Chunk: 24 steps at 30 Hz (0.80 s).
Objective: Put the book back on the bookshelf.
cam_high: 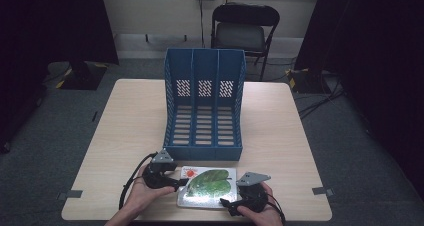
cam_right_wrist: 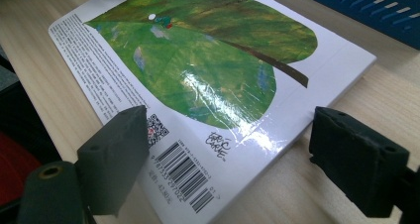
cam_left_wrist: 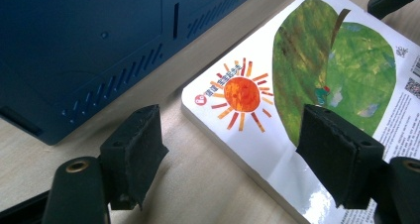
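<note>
A glossy white picture book (cam_high: 207, 186) with a big green leaf and a red sun lies flat near the table's front edge. My left gripper (cam_high: 181, 182) is at the book's left edge, open, its jaws spanning the sun corner (cam_left_wrist: 241, 95). My right gripper (cam_high: 226, 203) is at the book's front right corner, open, with the barcode corner (cam_right_wrist: 188, 169) between its jaws. Neither gripper holds the book (cam_right_wrist: 208, 60). A blue three-slot file rack (cam_high: 204, 106) stands just behind the book; its base (cam_left_wrist: 89, 45) is in the left gripper view.
The light wooden table (cam_high: 280, 136) has bare room left and right of the rack. A black folding chair (cam_high: 243, 28) stands beyond the far edge. Dark curtains hang at both sides of the room.
</note>
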Motion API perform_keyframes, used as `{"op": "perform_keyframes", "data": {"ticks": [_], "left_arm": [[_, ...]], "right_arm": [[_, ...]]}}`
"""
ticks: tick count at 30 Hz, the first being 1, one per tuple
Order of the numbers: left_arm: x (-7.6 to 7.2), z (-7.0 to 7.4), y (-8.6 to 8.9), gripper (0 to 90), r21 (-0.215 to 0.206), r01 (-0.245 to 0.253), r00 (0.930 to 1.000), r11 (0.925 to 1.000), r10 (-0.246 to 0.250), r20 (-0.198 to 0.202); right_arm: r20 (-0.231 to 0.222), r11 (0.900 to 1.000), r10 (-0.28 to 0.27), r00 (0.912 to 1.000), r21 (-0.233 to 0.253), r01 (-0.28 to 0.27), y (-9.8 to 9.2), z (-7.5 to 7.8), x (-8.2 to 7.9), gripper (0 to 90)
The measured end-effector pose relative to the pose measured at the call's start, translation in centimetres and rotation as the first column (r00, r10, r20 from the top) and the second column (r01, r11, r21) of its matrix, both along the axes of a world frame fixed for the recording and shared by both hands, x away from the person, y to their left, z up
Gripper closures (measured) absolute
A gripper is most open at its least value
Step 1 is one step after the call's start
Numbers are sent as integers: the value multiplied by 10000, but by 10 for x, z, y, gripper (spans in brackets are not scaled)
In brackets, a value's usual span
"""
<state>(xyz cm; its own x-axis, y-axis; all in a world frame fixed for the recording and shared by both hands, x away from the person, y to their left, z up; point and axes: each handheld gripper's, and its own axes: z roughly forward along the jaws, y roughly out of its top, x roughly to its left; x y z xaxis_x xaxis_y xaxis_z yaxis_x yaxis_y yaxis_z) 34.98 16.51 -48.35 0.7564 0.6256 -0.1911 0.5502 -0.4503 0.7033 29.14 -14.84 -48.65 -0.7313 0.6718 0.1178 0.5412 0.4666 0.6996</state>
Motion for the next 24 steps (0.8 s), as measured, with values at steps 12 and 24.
{"op": "perform_keyframes", "data": {"ticks": [12, 24], "left_arm": [[2, -6, -2, 254, 383, -41, 10000, 9993, 42, -12], [1, -8, -4, 233, 190, -33, 9999, 9998, 31, 98]], "right_arm": [[58, 9993, 367, 9993, -48, -367, 6, -1, 0, 105], [68, 9949, 976, 9952, -247, -974, 14, -3, -4, 41]]}}
